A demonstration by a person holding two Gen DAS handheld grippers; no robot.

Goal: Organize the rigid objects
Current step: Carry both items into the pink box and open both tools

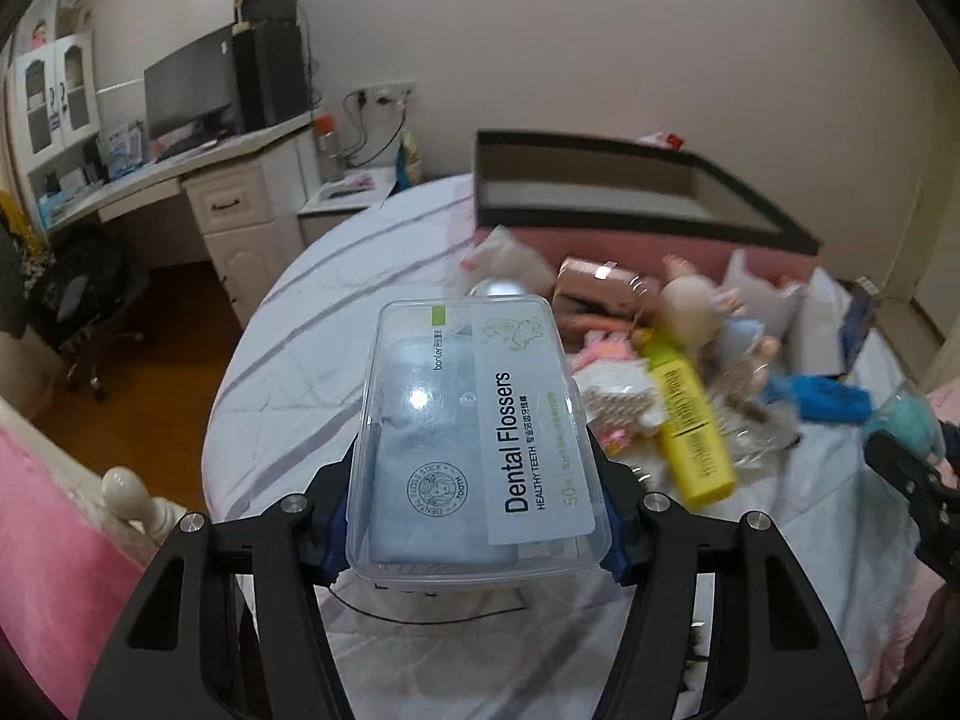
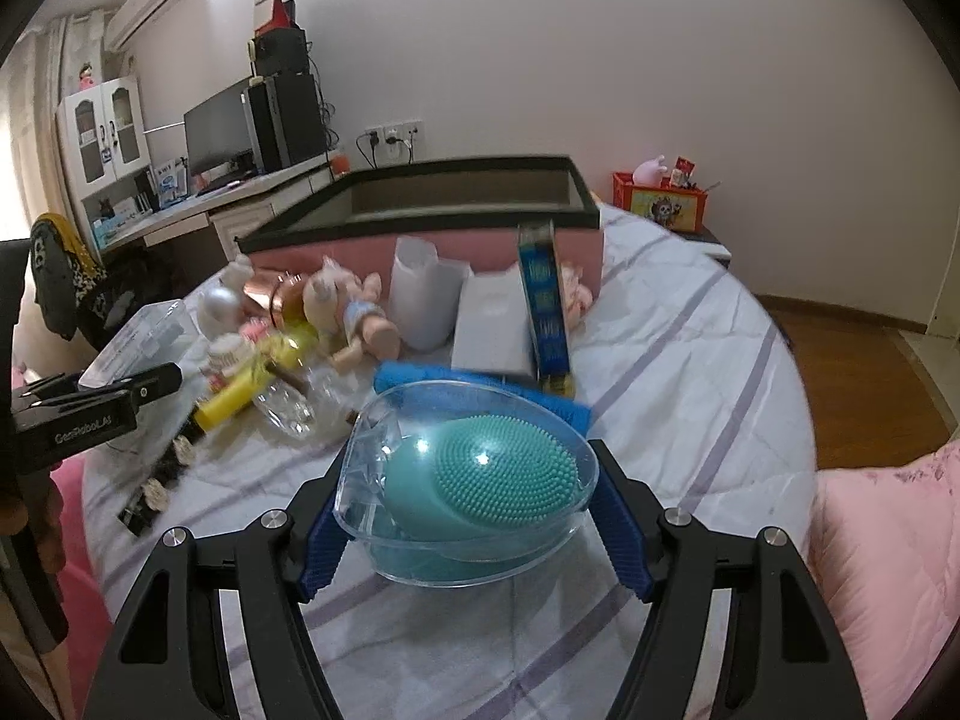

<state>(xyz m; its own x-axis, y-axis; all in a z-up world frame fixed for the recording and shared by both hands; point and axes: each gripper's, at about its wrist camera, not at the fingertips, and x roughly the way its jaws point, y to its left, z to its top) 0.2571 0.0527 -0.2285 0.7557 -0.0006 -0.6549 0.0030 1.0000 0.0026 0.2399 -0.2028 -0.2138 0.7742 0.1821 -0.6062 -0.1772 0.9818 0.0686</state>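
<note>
My left gripper (image 1: 474, 516) is shut on a clear dental flossers box (image 1: 474, 438), held above the bed. My right gripper (image 2: 468, 516) is shut on a clear case with a teal silicone brush (image 2: 480, 474) inside, also held above the bed. A pink storage box with a black rim (image 1: 630, 210) stands open at the back, also in the right wrist view (image 2: 432, 210). In front of it lies a pile: a yellow tube (image 1: 690, 426), a baby doll (image 2: 354, 312), a white cup (image 2: 426, 300), a blue upright box (image 2: 543, 306) and a clear bottle (image 2: 288, 408).
The round bed has a white striped sheet (image 2: 690, 372). A pink quilt (image 2: 888, 552) lies at the right. A desk with monitor (image 1: 186, 90) stands at the far left. A red toy box (image 2: 660, 201) sits behind the bed. The left gripper also shows in the right wrist view (image 2: 96, 408).
</note>
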